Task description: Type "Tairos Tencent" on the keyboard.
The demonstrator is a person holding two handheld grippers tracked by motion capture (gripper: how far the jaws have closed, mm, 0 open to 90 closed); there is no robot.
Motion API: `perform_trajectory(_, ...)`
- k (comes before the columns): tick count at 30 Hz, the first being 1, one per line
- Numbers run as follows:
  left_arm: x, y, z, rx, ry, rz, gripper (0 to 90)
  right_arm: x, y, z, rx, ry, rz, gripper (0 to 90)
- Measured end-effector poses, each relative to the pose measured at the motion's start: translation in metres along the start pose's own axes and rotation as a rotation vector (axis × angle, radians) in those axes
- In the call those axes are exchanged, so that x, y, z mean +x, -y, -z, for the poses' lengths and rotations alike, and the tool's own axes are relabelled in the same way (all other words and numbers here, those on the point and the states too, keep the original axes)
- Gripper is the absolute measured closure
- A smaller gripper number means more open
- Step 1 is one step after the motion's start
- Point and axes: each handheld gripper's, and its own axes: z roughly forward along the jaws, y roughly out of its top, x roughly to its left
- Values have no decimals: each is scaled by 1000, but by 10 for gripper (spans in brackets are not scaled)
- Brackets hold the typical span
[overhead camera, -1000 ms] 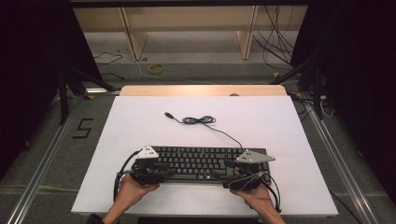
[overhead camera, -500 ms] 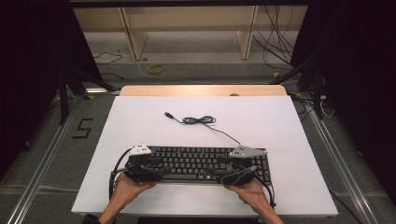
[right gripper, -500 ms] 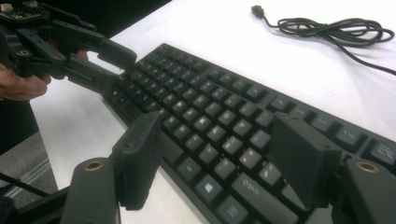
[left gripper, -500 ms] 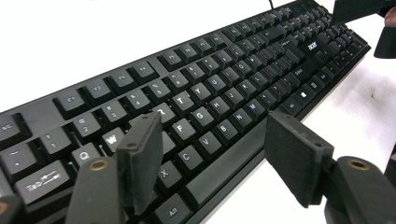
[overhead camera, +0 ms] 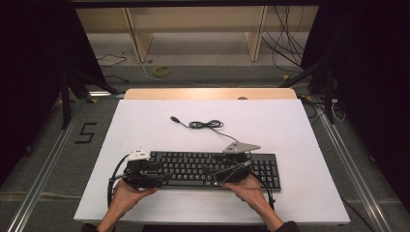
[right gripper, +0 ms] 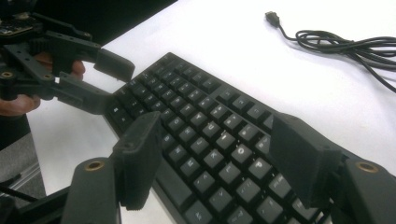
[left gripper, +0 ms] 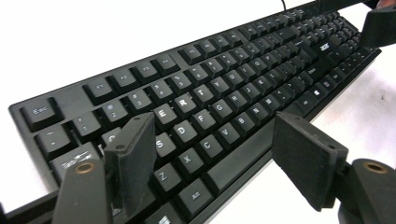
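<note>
1. The left tongs (overhead camera: 153,175) sit at the left end of a black, flat, rectangular plastic keyboard (overhead camera: 212,166). Their jaws have just been opening and now stand wide; in the left gripper view the left tongs (left gripper: 215,161) straddle the keyboard's (left gripper: 210,88) near edge without the pads pressing on it.
2. The right tongs (overhead camera: 217,174) hover over the middle-right keys, jaws spread wide and gripping nothing; in the right gripper view the right tongs (right gripper: 217,161) look down on the key rows.
3. A person's left hand (overhead camera: 128,193) and right hand (overhead camera: 249,188) hold the two tools from the near side.
4. The keyboard lies flat along the near part of the white rectangular worktop (overhead camera: 290,125), long side parallel to the front edge.
5. Its thin black cable (overhead camera: 205,124) runs back from the keyboard's far edge, bunches into a loose coil, and ends in a small plug (overhead camera: 173,118) lying on the worktop.
</note>
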Motion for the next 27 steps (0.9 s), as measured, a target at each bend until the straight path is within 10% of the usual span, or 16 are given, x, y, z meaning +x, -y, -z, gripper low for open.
perform_trajectory(27,17,13,14,10,-49,28,431,17,-28,-56,84,-35,37,567)
